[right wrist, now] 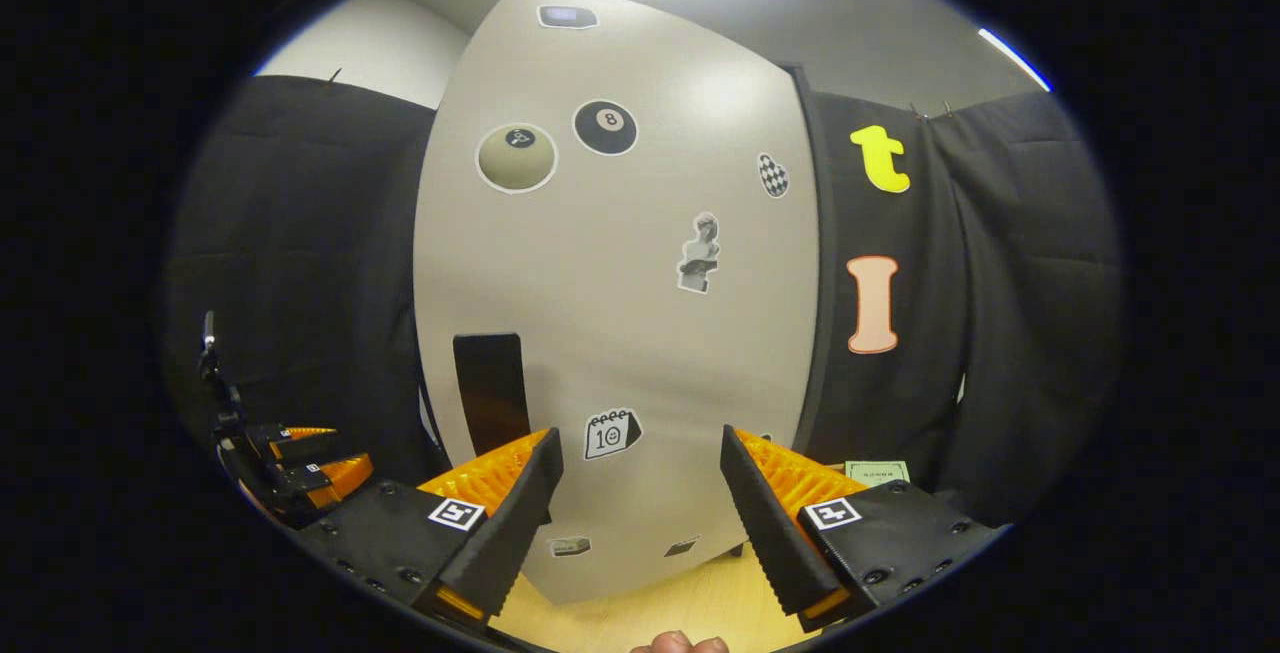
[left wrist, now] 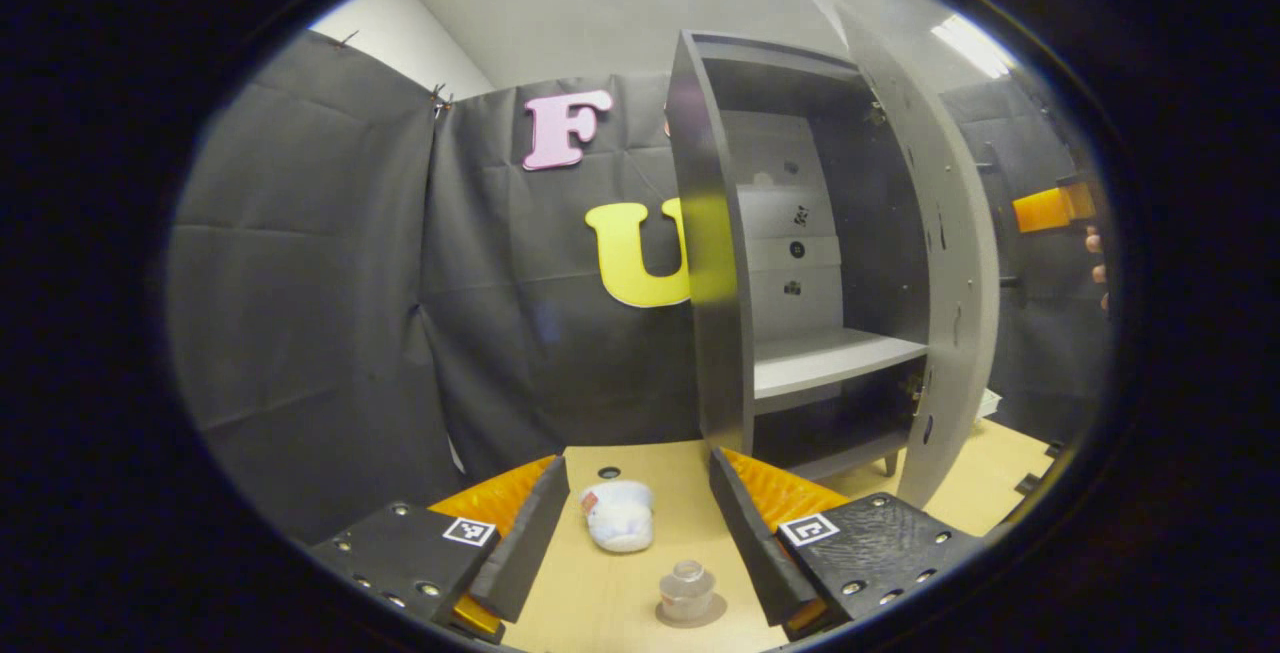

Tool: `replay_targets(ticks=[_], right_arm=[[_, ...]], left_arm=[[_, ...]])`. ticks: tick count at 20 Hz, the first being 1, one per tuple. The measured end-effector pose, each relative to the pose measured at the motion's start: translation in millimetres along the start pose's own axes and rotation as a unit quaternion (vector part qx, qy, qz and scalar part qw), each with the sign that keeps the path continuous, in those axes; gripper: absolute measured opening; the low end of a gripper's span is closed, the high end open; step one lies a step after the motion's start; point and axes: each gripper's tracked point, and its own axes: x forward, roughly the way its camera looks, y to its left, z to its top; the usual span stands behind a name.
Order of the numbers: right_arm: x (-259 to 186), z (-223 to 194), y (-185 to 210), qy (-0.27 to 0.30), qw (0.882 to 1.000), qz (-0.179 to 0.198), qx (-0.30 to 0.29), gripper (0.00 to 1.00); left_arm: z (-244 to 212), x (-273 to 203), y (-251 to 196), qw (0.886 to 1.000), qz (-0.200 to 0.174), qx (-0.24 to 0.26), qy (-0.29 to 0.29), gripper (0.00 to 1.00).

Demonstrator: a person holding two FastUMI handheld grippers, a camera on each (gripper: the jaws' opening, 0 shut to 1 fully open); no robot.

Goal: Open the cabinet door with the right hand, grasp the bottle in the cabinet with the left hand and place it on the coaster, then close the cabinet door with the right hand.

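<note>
A white crumpled bag [left wrist: 620,516] (soft, with a small red mark) lies on the wooden desk [left wrist: 600,603]. Behind it, a small dark hole [left wrist: 608,472] marks the desk.
</note>
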Motion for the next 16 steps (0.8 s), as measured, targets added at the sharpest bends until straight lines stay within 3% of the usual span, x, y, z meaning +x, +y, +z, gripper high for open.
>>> replay_targets(ticks=[2, 6, 7, 9, 15, 16], right_arm=[[18, 4, 11, -0.004, 1.0, 0.002, -0.005, 1.0], [40, 5, 35, 0.0, 0.999, 0.018, 0.049, 1.0], [42, 4, 33, 0.001, 0.998, 0.015, 0.053, 0.92], [44, 2, 29, 0.009, 0.998, 0.01, 0.066, 0.95], [15, -6, -28, 0.015, 0.996, -0.042, 0.083, 0.95], [7, -8, -41, 0.013, 0.995, -0.05, 0.085, 0.92]], left_arm=[[-2, 1, 11, 1.0, 0.0, -0.005, 0.001, 0.88], [-7, 6, 26, 1.0, -0.002, -0.002, 0.006, 0.86], [-7, 9, 26, 1.0, -0.004, -0.002, 0.007, 0.86], [-8, 15, 23, 1.0, -0.013, -0.009, 0.008, 0.86], [-2, 35, -8, 0.998, -0.044, -0.043, 0.011, 0.88], [2, 36, -13, 0.998, -0.045, -0.05, 0.011, 0.88]])
